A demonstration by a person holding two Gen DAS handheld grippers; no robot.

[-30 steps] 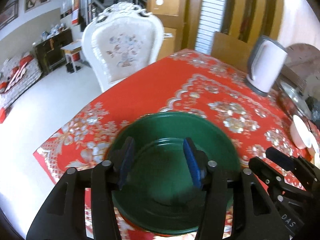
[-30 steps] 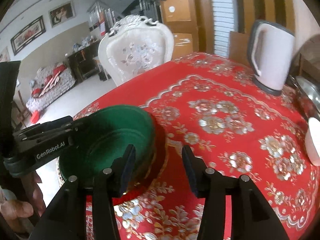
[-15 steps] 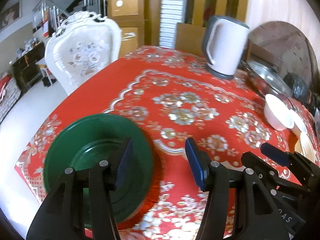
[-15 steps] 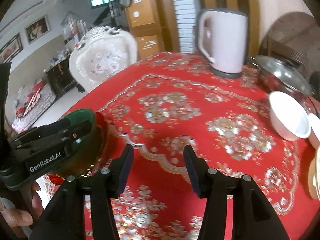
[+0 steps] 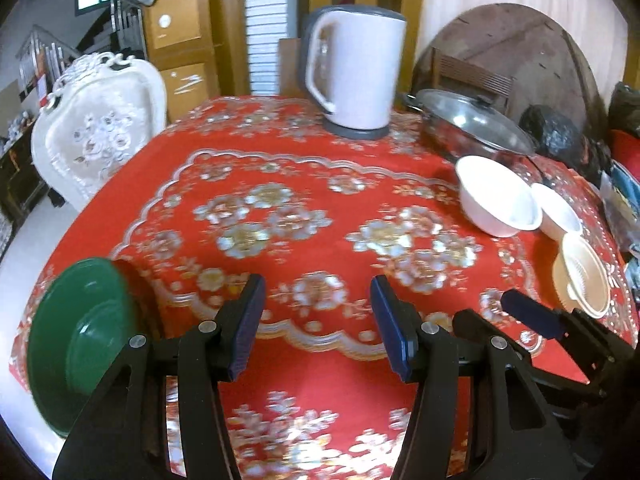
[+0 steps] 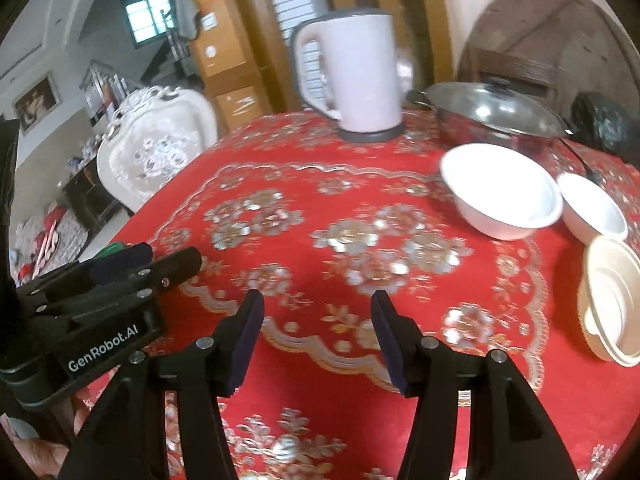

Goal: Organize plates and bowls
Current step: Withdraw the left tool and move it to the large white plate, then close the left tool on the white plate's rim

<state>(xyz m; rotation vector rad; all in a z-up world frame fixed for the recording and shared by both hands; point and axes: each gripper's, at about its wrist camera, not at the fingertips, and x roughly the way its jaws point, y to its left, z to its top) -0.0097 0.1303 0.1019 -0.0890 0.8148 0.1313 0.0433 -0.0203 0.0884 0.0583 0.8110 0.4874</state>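
Note:
A green plate (image 5: 80,344) lies at the table's near left corner, left of my left gripper (image 5: 318,324), which is open over bare red cloth with nothing between its fingers. My right gripper (image 6: 318,338) is open too, its jaws still opening, empty, over the cloth. At the right stand a large white bowl (image 5: 498,206) (image 6: 502,202), a smaller white bowl (image 5: 558,210) (image 6: 594,210) and a cream bowl (image 5: 584,280) (image 6: 610,300). The right gripper (image 5: 560,332) shows in the left wrist view, and the left gripper (image 6: 120,268) in the right wrist view.
A white kettle (image 5: 356,68) stands at the back of the red floral tablecloth (image 5: 288,184). A lidded steel pot (image 5: 472,128) sits behind the bowls, with black bags (image 5: 556,136) further right. A white chair (image 5: 100,128) stands beyond the table's left edge.
Both grippers have swung right, away from the green plate, which slid from between the left fingers to the left edge of view. The white bowls have come into view.

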